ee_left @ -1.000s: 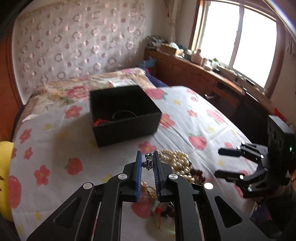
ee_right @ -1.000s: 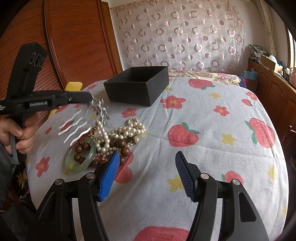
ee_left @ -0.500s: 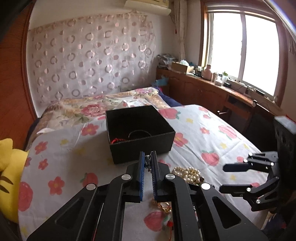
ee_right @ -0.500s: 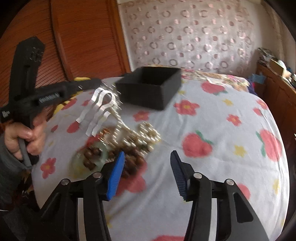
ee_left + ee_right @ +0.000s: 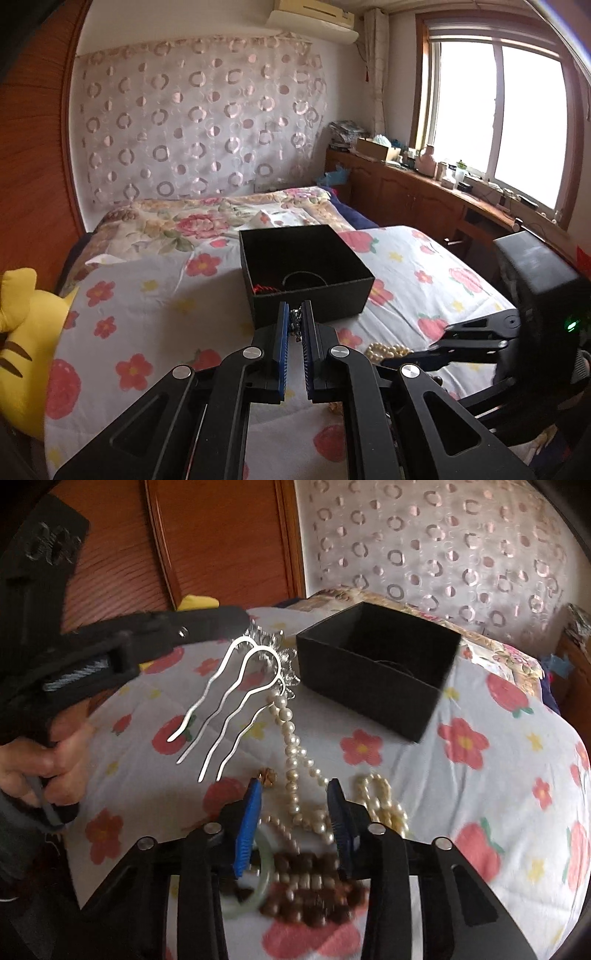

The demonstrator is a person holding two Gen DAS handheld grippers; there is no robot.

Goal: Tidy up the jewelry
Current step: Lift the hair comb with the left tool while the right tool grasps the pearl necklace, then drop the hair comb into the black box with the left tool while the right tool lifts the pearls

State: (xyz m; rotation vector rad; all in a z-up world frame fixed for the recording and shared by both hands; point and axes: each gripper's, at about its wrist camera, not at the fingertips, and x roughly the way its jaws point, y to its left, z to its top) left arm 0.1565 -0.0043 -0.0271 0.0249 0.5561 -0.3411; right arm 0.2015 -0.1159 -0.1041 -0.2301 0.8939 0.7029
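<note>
My left gripper (image 5: 295, 314) is shut on the ornate head of a silver hair comb (image 5: 271, 653). In the right wrist view the comb hangs in the air just left of the black box (image 5: 369, 679), prongs pointing down-left. A pearl strand (image 5: 291, 738) dangles from the comb down to the jewelry pile. My right gripper (image 5: 294, 790) hovers over that pile with its jaws closing. The strand runs between the blue pads without being pressed. The black box (image 5: 306, 288) holds a red cord and a dark ring.
The pile on the flowered sheet holds a pearl necklace (image 5: 384, 805), a green bangle (image 5: 266, 878), brown beads (image 5: 306, 886) and a gold charm (image 5: 266, 775). A yellow plush (image 5: 22, 332) lies at the left edge. A wooden cabinet (image 5: 424, 199) runs under the window.
The left gripper has raised the comb off the pile toward the box, trailing the pearl strand. The right gripper has swung left over the pile and its jaws have narrowed.
</note>
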